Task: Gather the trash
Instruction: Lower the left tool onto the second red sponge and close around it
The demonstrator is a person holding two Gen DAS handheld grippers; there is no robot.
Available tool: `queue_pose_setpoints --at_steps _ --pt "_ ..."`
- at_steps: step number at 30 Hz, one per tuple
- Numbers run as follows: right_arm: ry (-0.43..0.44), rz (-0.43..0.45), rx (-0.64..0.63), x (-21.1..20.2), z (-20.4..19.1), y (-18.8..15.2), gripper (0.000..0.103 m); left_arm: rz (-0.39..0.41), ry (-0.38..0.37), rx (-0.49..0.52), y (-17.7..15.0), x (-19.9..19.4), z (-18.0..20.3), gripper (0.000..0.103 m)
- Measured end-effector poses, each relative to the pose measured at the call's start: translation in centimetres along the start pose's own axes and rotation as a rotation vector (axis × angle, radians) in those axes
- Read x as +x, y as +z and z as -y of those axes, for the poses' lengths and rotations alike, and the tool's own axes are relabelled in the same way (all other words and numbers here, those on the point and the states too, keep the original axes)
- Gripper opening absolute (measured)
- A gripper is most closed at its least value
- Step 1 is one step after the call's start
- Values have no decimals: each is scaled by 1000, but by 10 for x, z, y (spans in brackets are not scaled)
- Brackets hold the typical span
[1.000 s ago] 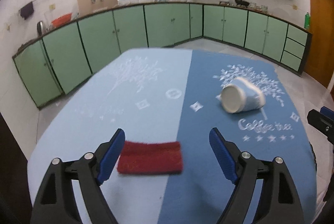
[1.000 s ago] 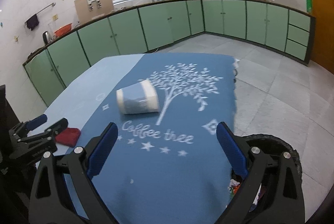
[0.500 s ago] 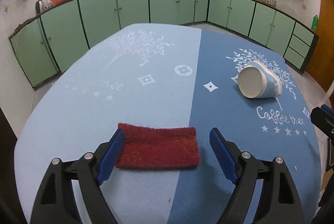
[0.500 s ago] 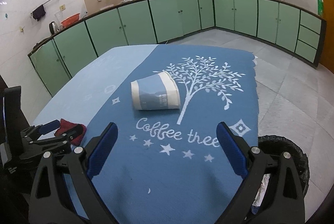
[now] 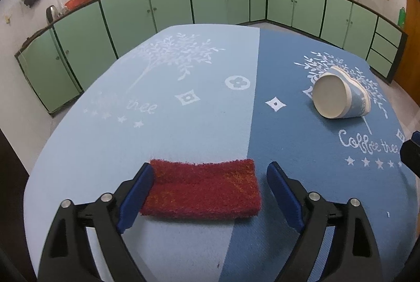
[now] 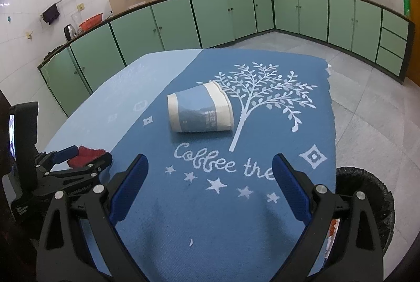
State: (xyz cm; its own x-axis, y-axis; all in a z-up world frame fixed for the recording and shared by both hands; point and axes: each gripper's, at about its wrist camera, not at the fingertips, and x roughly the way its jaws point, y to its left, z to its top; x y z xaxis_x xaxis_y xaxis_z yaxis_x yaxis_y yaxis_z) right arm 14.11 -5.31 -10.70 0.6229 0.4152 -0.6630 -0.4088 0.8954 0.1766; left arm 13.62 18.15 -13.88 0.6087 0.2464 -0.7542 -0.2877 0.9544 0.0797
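Note:
A red scouring pad (image 5: 202,190) lies flat on the blue tablecloth (image 5: 183,124). My left gripper (image 5: 210,174) is open, with its fingers on either side of the pad; the left finger touches the pad's edge. The right wrist view shows the pad (image 6: 85,154) too, between the left gripper's fingers (image 6: 63,153). A blue and white paper cup (image 6: 200,111) lies on its side ahead of my right gripper (image 6: 210,171), which is open and empty above the cloth. The cup (image 5: 338,95) also shows at the far right in the left wrist view.
A black trash bin (image 6: 367,203) with a bag liner stands on the floor at the table's right edge. Green kitchen cabinets (image 6: 236,16) line the far walls. A small white scrap (image 6: 191,242) lies on the cloth near me.
My left gripper has moved forward and down, so the red pad now sits between its fingers. My right gripper has moved closer to the cup.

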Motion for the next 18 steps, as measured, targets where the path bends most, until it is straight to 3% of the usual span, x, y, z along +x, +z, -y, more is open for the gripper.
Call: queue_pose_setpoints --at_steps 13,18 --pt "-62 4 9 -8 5 -1 93 76 22 20 2 -17 2 87" --pt "-64 2 -11 -7 -1 0 93 58 21 -21 5 -13 -7 87"
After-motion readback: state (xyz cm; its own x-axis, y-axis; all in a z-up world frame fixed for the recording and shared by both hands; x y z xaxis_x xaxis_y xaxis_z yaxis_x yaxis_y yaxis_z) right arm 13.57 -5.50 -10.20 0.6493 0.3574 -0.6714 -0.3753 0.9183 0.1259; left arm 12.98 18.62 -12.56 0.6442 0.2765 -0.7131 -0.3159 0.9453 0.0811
